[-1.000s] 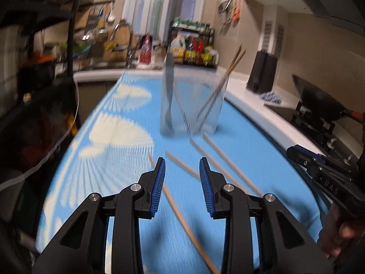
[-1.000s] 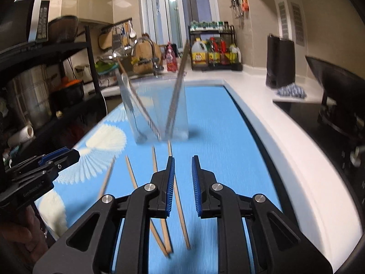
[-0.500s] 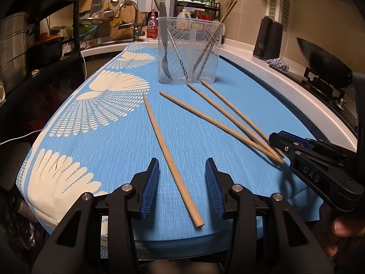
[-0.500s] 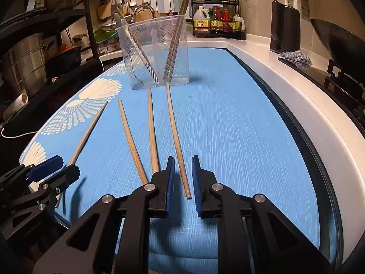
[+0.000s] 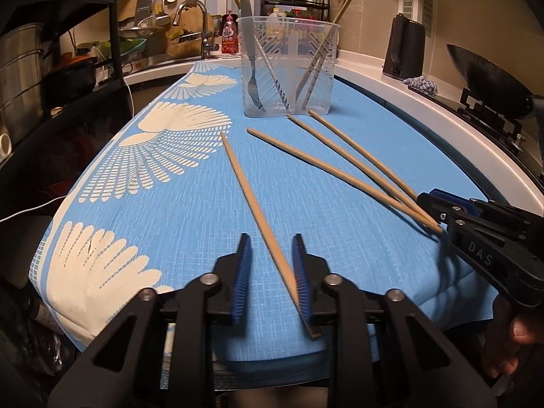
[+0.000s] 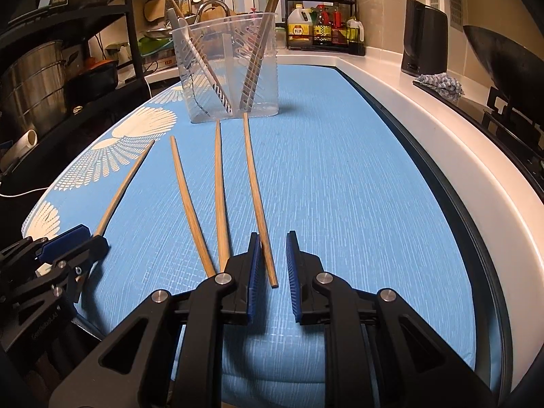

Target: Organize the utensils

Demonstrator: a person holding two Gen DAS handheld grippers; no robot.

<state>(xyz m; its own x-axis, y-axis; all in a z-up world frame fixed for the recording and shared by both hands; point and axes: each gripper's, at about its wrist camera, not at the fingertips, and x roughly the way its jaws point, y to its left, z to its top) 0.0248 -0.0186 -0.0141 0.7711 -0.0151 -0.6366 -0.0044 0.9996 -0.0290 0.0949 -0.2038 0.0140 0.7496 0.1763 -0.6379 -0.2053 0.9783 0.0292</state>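
Observation:
Several wooden chopsticks lie on the blue cloth point(image 5: 176, 204) in front of a clear plastic utensil holder point(image 5: 289, 64) that holds a fork and two chopsticks. My left gripper point(image 5: 271, 261) is open and low, its fingers on either side of the near end of the leftmost chopstick point(image 5: 251, 197), which lies against the right pad. My right gripper point(image 6: 273, 265) is open around the near end of the rightmost chopstick point(image 6: 255, 187). Two more chopsticks point(image 6: 221, 197) lie just left of it. The holder point(image 6: 227, 68) stands beyond them.
A white counter edge point(image 6: 442, 142) runs along the right, with a stove, a wok point(image 6: 503, 57) and a black appliance point(image 6: 423, 37). A sink, bottles and a spice rack point(image 6: 323, 23) stand at the back. A dark shelf with pots point(image 5: 40, 68) is on the left.
Both grippers dropped from above the holder to the near ends of the chopsticks. The left closed in around the leftmost chopstick; the right opened wider around the rightmost one.

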